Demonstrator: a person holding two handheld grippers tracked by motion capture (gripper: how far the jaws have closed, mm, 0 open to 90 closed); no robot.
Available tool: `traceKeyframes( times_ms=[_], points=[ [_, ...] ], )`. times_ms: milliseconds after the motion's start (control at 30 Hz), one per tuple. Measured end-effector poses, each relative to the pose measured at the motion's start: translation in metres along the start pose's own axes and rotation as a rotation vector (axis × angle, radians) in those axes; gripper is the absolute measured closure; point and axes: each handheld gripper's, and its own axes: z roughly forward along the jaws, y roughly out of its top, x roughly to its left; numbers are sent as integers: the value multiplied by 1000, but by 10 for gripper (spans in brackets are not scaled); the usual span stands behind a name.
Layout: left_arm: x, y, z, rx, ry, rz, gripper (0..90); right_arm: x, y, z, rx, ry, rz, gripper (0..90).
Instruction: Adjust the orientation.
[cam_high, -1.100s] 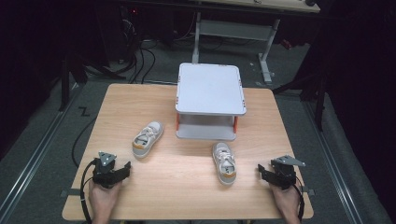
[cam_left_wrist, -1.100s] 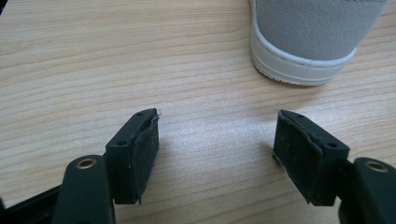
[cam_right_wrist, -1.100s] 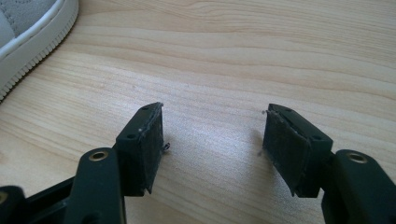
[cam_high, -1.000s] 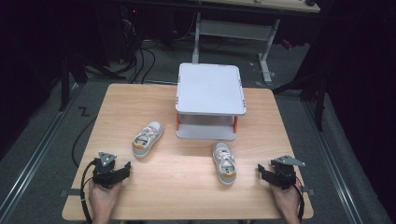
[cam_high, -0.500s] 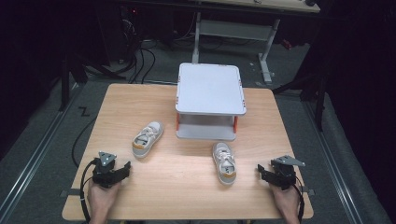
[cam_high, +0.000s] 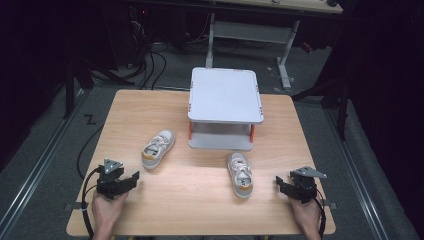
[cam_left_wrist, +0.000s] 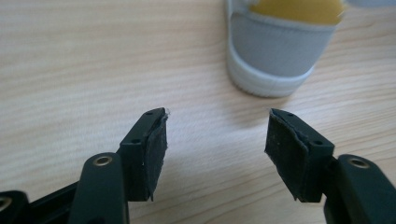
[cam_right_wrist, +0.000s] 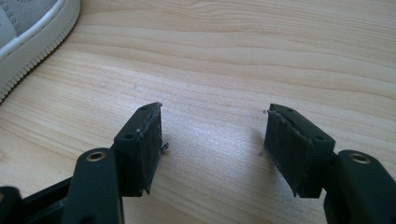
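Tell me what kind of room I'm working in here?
Probably a lab or workshop test bench, not a home. A bare wooden table stands on grey flooring, with loose cables on the floor behind it and a metal-framed desk beyond. On the table are two sneakers and a small two-tier rack.

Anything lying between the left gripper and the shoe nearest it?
Nothing: bare wood separates the left gripper from the shoe, as the left gripper view shows; its open fingers have just been closing, nothing between them.

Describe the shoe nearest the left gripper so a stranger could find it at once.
Start from the grey two-tier shelf at the back of the wooden table. Look to the shelf's front left: the left shoe lies slanted there, whereas the right shoe lies nearly straight, below the shelf's front edge.
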Motion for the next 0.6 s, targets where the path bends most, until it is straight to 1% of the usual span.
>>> traceKeyframes(
  times_ms=[33, 67, 100, 133, 200, 233, 267, 333, 400, 433, 600],
  points=[
    [0, 4, -3, -5, -17, 10, 379, 0, 0, 0, 0, 0, 0, 366],
    [-1, 11, -8, -11, -26, 21, 385, 0, 0, 0, 0, 0, 0, 366],
    [-1, 11, -8, -11, -26, 21, 386, 0, 0, 0, 0, 0, 0, 366],
    [-1, 17, -10, -7, -31, 29, 386, 0, 0, 0, 0, 0, 0, 366],
    [-2, 25, -13, 2, -51, 33, 394, 0, 0, 0, 0, 1, -2, 367],
    [-3, 30, -15, 0, -61, 33, 413, 0, 0, 0, 0, 2, -3, 368],
    [-3, 32, -15, -3, -61, 37, 417, 0, 0, 0, 0, 2, -3, 368],
    [-5, 42, -17, -9, -63, 46, 420, 0, 0, 0, 0, 3, -3, 368],
    [-6, 51, -17, -17, -71, 46, 427, 1, 0, 0, 0, 4, -3, 368],
    [-7, 58, -16, -11, -73, 43, 429, 1, 0, 0, 0, 4, -3, 369],
    [-9, 80, -6, 19, -60, 71, 437, 1, 0, 0, 0, 6, -6, 368]
  ],
)
